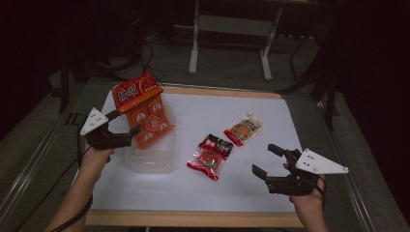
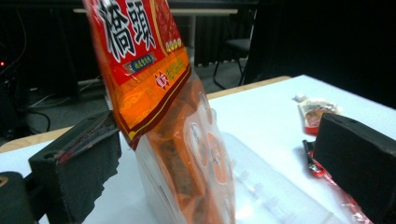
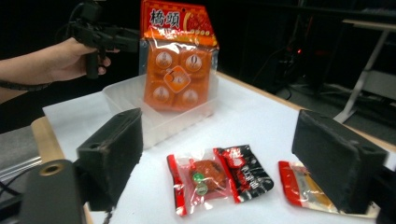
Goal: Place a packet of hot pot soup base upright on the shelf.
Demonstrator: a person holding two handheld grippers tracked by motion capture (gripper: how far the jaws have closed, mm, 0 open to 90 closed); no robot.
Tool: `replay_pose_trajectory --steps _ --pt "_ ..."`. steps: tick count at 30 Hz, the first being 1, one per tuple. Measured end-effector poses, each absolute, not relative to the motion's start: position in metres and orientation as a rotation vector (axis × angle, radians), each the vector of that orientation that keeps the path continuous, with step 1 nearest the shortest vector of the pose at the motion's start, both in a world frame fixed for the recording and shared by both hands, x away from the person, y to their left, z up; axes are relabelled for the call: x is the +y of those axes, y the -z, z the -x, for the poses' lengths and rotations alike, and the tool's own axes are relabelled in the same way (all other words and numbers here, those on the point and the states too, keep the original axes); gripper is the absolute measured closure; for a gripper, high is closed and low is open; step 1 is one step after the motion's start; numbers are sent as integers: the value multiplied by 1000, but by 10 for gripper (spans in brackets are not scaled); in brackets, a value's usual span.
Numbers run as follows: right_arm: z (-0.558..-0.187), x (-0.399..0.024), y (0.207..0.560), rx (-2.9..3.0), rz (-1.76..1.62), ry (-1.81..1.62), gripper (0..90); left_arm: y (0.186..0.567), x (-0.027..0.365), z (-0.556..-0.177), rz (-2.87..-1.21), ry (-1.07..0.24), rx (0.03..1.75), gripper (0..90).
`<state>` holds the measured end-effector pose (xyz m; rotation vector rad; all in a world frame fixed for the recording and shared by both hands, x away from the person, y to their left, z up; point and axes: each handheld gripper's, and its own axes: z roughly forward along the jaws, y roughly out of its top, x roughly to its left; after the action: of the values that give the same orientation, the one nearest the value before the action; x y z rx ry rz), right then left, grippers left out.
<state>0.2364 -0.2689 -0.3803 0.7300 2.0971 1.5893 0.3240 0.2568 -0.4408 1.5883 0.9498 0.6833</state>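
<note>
My right tongs (image 1: 269,160) hover wide open and empty over the near right of the white surface (image 1: 203,193). Just beyond lie a red-and-black snack packet (image 1: 211,155) and, farther right, an orange-topped sachet (image 1: 244,128). At the left, my left tongs (image 1: 126,123) stand apart around the big orange bag (image 1: 145,113), which stands upright in the clear tub (image 1: 151,157); whether they press it, I cannot tell.
</note>
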Motion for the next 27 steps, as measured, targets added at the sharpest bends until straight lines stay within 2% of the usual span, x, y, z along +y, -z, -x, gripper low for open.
replay_pose_trajectory --steps 1,12,21,27 --pt "-238 -269 381 2117 -741 -1590 210 440 258 -321 -1585 -685 946 15" --pt "-248 -272 387 2129 -760 -1591 189 433 253 -290 -1611 -678 886 15" --pt "-258 -270 393 2116 -822 -1529 116 429 229 -257 -1626 -636 781 15" --pt "-269 -266 400 2109 -864 -1525 108 429 212 -247 -1661 -619 717 15"
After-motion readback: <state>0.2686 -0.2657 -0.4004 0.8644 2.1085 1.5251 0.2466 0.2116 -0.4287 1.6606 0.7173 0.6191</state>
